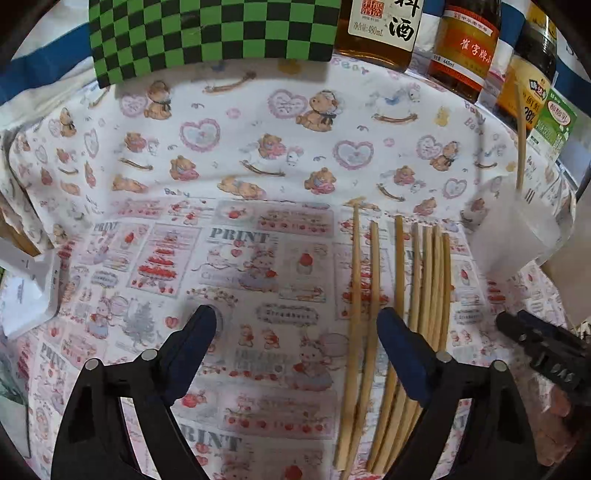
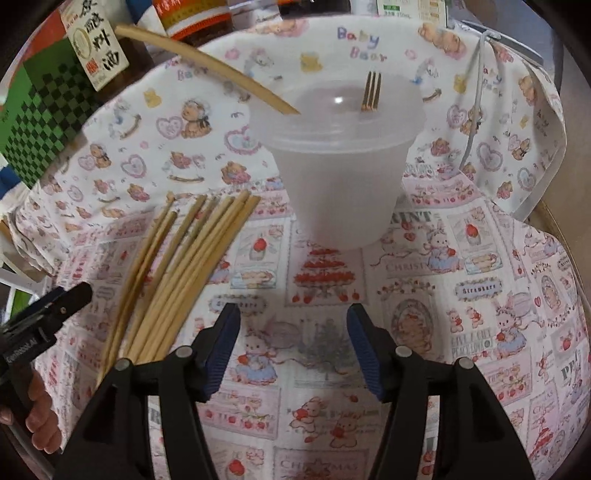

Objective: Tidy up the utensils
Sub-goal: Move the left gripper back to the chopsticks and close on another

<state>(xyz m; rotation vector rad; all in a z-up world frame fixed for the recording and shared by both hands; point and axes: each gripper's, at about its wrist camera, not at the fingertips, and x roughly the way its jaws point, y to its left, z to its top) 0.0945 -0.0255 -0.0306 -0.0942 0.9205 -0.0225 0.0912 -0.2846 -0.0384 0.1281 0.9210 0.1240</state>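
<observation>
**Two open grippers over loose chopsticks and a plastic cup**

While both hand-held grippers point down at a table covered in printed cloth, neither holds anything. Seen from the left wrist, the left gripper has its blue-padded jaws spread wide, with only cloth between them on the near side; its right finger lies over the lower part of a row of chopsticks. No earlier view is given to compare. These chopsticks are pale tan, thin and long, seven or so, lying flat and roughly side by side, two set slightly apart to the left of the rest.

From the right wrist, the right gripper stands partly open above bare cloth, empty. The same chopsticks fan out to its left, near but not between its jaws. Straight ahead stands a translucent white cup, upright, holding one leaning chopstick and three more stick ends against its far wall. Sauce bottles and a green checked box line the table's back edge.
</observation>
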